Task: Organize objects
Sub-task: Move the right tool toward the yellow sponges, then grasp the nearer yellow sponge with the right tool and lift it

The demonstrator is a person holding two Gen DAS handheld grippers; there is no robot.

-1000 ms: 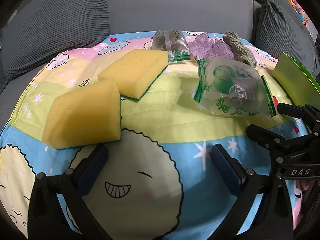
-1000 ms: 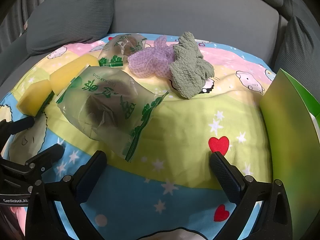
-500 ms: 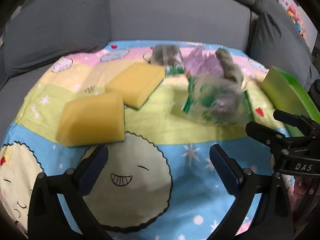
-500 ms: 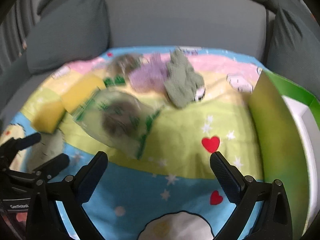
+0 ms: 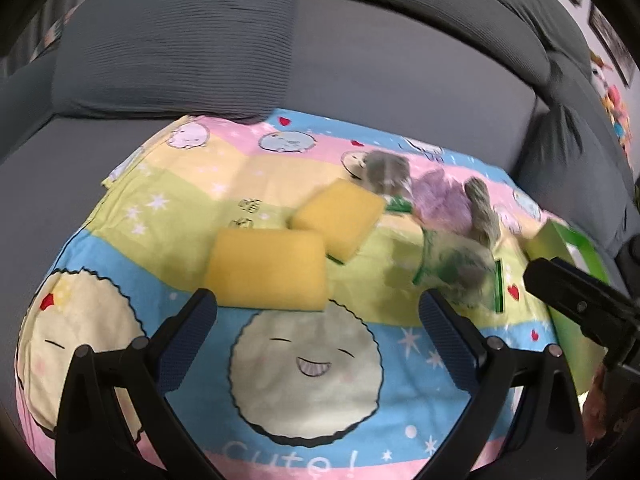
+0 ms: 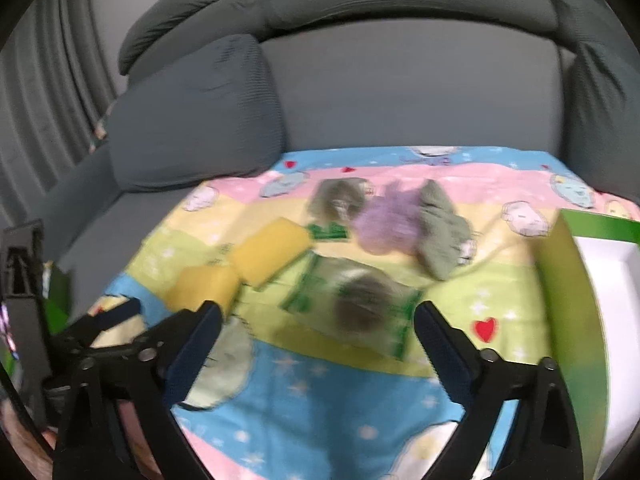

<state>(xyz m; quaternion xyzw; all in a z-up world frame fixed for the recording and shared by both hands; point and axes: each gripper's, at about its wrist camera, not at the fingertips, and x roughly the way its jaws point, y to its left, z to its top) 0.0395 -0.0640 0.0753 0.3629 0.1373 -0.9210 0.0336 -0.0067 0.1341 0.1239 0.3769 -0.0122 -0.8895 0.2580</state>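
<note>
Two yellow sponges lie on the cartoon blanket (image 5: 120,264), the near sponge (image 5: 268,268) and the far sponge (image 5: 340,220). A green-printed clear bag (image 6: 356,304) with a dark scrubber lies mid-blanket, a second bag (image 6: 336,204) behind it. A purple mesh cloth (image 6: 384,224) and a grey-green cloth (image 6: 440,232) lie beside them. My left gripper (image 5: 318,324) is open and empty, above the blanket short of the near sponge. My right gripper (image 6: 316,336) is open and empty, short of the bag.
A green box (image 6: 576,312) with a white inside stands at the blanket's right edge, also in the left view (image 5: 568,248). Grey sofa cushions (image 5: 180,48) and the sofa back surround the blanket. The right gripper shows at the left view's right edge.
Both grippers have pulled back and risen, so the objects look smaller and farther. More sofa and the box's inside show. No object has moved; both grippers stay open.
</note>
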